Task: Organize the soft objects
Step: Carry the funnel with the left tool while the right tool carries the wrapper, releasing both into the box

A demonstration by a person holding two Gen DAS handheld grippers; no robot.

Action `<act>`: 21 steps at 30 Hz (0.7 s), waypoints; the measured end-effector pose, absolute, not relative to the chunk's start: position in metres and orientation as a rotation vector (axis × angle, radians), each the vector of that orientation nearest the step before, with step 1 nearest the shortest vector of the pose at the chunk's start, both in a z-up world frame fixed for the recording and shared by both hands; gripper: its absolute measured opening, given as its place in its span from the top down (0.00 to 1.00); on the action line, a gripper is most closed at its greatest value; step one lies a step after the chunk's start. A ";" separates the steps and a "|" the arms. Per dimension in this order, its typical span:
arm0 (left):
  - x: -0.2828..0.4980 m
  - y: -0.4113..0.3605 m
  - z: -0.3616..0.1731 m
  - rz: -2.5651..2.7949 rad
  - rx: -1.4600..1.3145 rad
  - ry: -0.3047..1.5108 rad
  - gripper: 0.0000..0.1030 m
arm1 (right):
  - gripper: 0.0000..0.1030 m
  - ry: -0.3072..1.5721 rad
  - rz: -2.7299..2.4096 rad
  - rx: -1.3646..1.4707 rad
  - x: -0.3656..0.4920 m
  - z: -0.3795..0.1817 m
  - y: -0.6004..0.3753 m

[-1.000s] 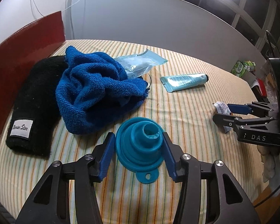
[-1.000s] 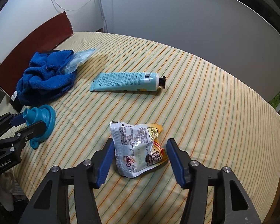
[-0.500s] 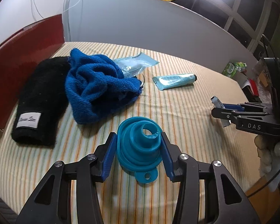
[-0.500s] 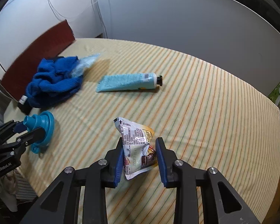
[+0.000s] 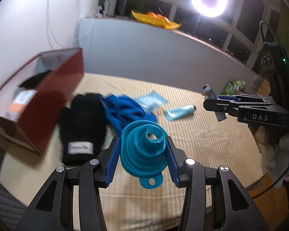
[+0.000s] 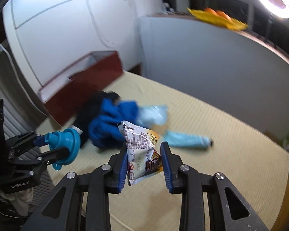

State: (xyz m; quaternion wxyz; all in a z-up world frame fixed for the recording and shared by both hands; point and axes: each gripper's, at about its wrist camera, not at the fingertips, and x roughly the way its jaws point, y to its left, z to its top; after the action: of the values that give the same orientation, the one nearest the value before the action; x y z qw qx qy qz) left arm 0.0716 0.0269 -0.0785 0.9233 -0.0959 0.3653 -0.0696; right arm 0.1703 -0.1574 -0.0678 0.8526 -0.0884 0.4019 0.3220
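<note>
- Two hand-held grippers hover above a bed-like surface covered in a striped cloth (image 5: 212,140), each carrying one soft item clear of it.
- The left gripper (image 5: 142,152) clamps a teal collapsible funnel (image 5: 144,146) between its blue pads, spout facing away and the hanging tab nearest the camera; the jaws stand at a middling width, set by the funnel's rim.
- The right gripper (image 6: 143,161) pinches a crinkled snack packet (image 6: 142,150), which stands on edge between the pads; its jaws have just been closing onto it and are now fairly narrow.
- Both items are likely held up so they can be carried to the open red box (image 5: 48,104) at the left edge, which already holds some things.
- Left on the cloth, close together beside the box: a black knitted glove (image 5: 82,123), a crumpled blue towel (image 5: 125,113) and a pale blue pouch (image 5: 152,101).
- A light blue tube (image 5: 180,111) lies a little apart from them, probably awaiting later trips.
</note>
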 end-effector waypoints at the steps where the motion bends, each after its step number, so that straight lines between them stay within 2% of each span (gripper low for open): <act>1: 0.070 0.036 -0.073 -0.134 -0.200 0.741 0.57 | 0.72 0.838 0.692 -0.188 0.171 -0.063 -0.150; 9: 0.064 0.104 -0.045 -0.013 -0.190 0.679 0.57 | 0.72 0.768 0.818 -0.237 0.174 -0.032 -0.065; 21: 0.088 0.174 -0.047 0.109 -0.194 0.684 0.57 | 0.72 0.754 0.911 -0.260 0.199 -0.020 0.046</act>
State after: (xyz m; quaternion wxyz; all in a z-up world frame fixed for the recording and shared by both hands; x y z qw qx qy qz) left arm 0.0877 0.1743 -0.0468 0.9360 -0.0952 0.3347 0.0534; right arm 0.1994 0.0456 -0.0201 0.8223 -0.1223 0.3542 0.4283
